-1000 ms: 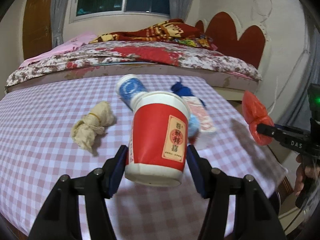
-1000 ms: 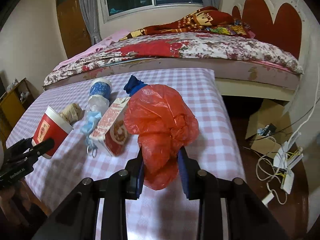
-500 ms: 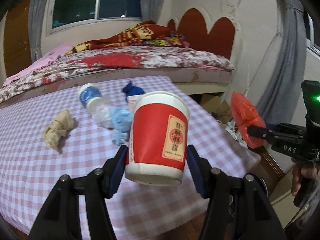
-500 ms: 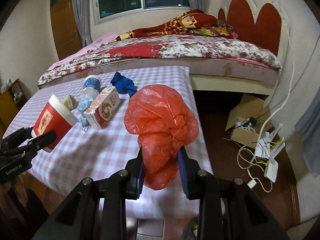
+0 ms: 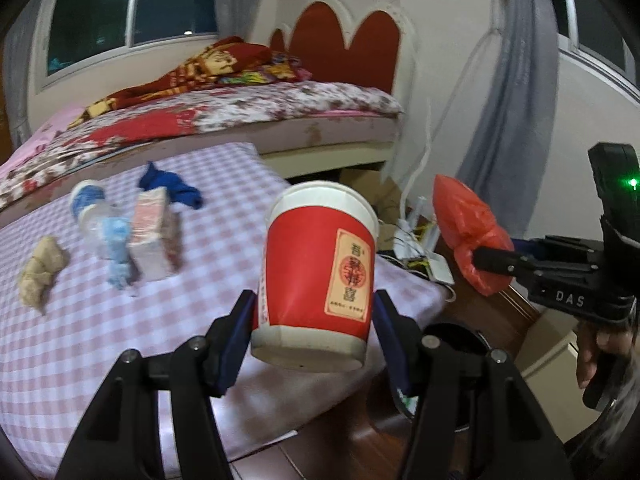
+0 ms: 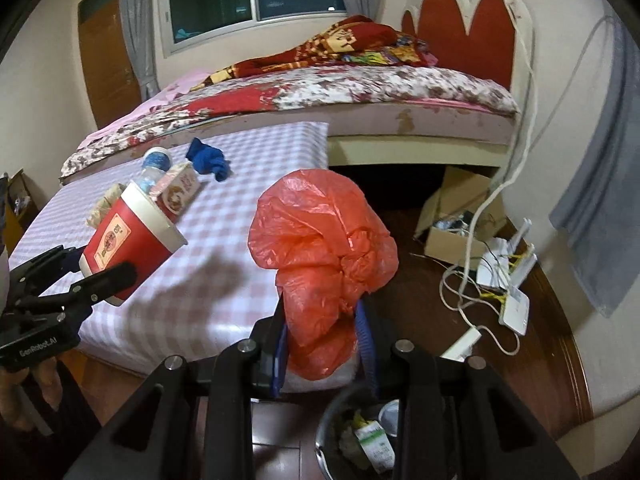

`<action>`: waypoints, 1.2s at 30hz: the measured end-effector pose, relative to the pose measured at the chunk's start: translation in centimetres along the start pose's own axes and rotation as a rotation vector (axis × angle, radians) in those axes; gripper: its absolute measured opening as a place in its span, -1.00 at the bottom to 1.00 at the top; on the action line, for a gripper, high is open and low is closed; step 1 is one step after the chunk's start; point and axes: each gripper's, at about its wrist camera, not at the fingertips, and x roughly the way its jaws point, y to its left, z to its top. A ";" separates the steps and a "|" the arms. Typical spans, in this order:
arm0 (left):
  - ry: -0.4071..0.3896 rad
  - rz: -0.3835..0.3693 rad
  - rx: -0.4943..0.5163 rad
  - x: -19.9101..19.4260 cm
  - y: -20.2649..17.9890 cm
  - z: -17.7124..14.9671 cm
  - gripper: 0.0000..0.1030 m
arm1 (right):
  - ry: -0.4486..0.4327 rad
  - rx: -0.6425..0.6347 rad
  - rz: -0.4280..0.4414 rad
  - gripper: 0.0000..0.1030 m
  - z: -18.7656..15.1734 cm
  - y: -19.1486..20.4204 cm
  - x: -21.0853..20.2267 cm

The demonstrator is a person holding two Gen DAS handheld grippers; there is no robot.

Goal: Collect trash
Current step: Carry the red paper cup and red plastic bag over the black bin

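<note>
Each fisheye rides its own gripper, angled downward along the fingers; the left wrist view looks across the checkered table (image 5: 100,320) toward the bed (image 5: 240,112) — the right view shares both, from beside it.

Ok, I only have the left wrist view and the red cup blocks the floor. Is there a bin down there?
Observer: Yes. The right wrist view shows a dark round bin on the floor beside the table, under the right tool.
Operator: Is it empty?
Observer: No, crumpled wrappers lie inside it.
Operator: How is the red bag held?
Observer: Both pads pinch the lower part of the red bag; most of it bulges above them.
</note>
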 end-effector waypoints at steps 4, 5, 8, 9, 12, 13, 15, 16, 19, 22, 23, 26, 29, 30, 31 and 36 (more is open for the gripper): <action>0.020 -0.050 0.044 0.7 -2.8 -0.4 0.15 | 0.012 0.016 -0.015 -0.38 -1.6 -1.6 -0.9; 0.023 -0.058 0.051 0.8 -3.2 -0.4 0.15 | 0.019 0.020 -0.017 -0.37 -2.1 -2.0 -1.0; 0.043 -0.092 0.082 1.4 -5.3 -0.8 0.15 | 0.039 0.030 -0.025 -0.37 -3.5 -3.3 -1.4; 0.052 -0.104 0.093 1.6 -6.2 -1.1 0.15 | 0.048 0.035 -0.033 -0.37 -4.1 -3.8 -1.4; 0.069 -0.126 0.112 2.1 -7.9 -1.7 0.15 | 0.070 0.056 -0.049 -0.37 -5.8 -5.4 -2.0; 0.077 -0.134 0.121 2.4 -8.5 -1.9 0.15 | 0.075 0.066 -0.056 -0.37 -6.4 -5.9 -2.2; 0.089 -0.146 0.132 2.7 -9.3 -2.3 0.15 | 0.078 0.084 -0.065 -0.37 -7.3 -7.0 -2.8; 0.096 -0.154 0.139 2.9 -9.8 -2.5 0.15 | 0.078 0.094 -0.069 -0.37 -7.7 -7.5 -3.1; 0.116 -0.169 0.161 3.5 -11.1 -3.1 0.15 | 0.087 0.114 -0.079 -0.37 -8.9 -8.7 -3.5; 0.135 -0.181 0.178 4.0 -12.1 -3.7 0.15 | 0.100 0.129 -0.086 -0.37 -10.0 -9.5 -3.6; 0.140 -0.184 0.181 4.2 -12.3 -3.8 0.15 | 0.105 0.132 -0.088 -0.37 -10.4 -9.8 -3.6; 0.157 -0.193 0.195 4.9 -13.1 -4.1 0.15 | 0.117 0.134 -0.097 -0.37 -11.2 -10.3 -3.5; 0.180 -0.203 0.208 5.8 -13.9 -4.7 0.15 | 0.126 0.140 -0.096 -0.37 -12.0 -10.8 -3.4; 0.191 -0.206 0.212 6.2 -14.1 -4.9 0.15 | 0.126 0.140 -0.093 -0.37 -12.2 -10.9 -3.3; 0.206 -0.209 0.216 6.7 -14.3 -5.2 0.15 | 0.128 0.140 -0.093 -0.37 -12.5 -11.0 -3.1; 0.264 -0.219 0.227 8.7 -15.0 -6.5 0.15 | 0.170 0.138 -0.088 -0.37 -13.9 -11.4 -1.4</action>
